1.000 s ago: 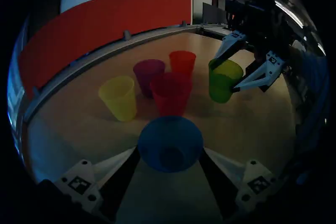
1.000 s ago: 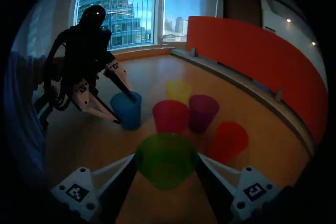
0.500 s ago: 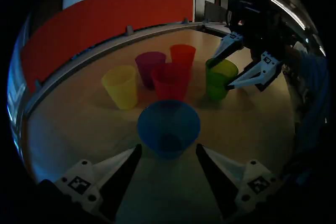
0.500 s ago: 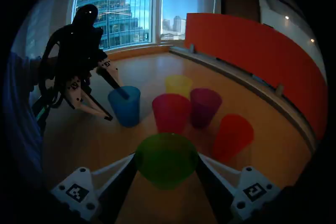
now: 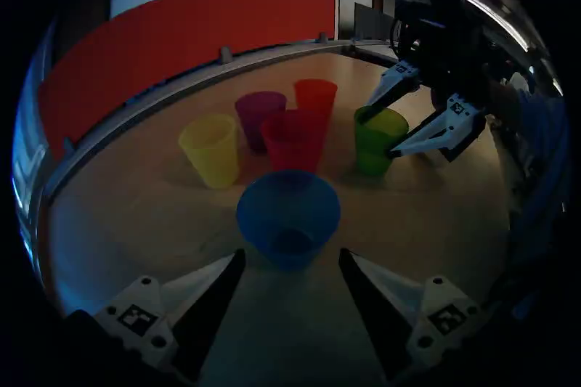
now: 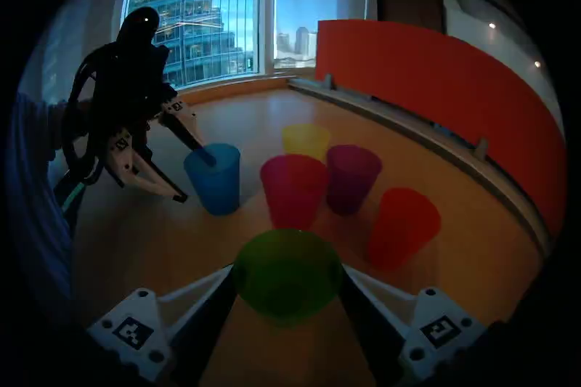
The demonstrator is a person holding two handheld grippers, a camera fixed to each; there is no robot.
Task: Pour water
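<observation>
On a wooden surface (image 5: 436,213), six plastic cups stand close together. The left tongs (image 5: 289,253) are spread wide and hold nothing. The blue cup (image 5: 288,214) stands upright in the gap at their tips. The right tongs (image 6: 287,269) are closed on the green cup (image 6: 287,274), one finger against each side. The cup appears to rest on the surface, though the dim light makes that uncertain. Beyond stand a red cup (image 5: 296,141), a purple cup (image 5: 258,115), a yellow cup (image 5: 210,149) and an orange cup (image 5: 316,96). A red wall (image 5: 181,31) runs behind the surface.
</observation>
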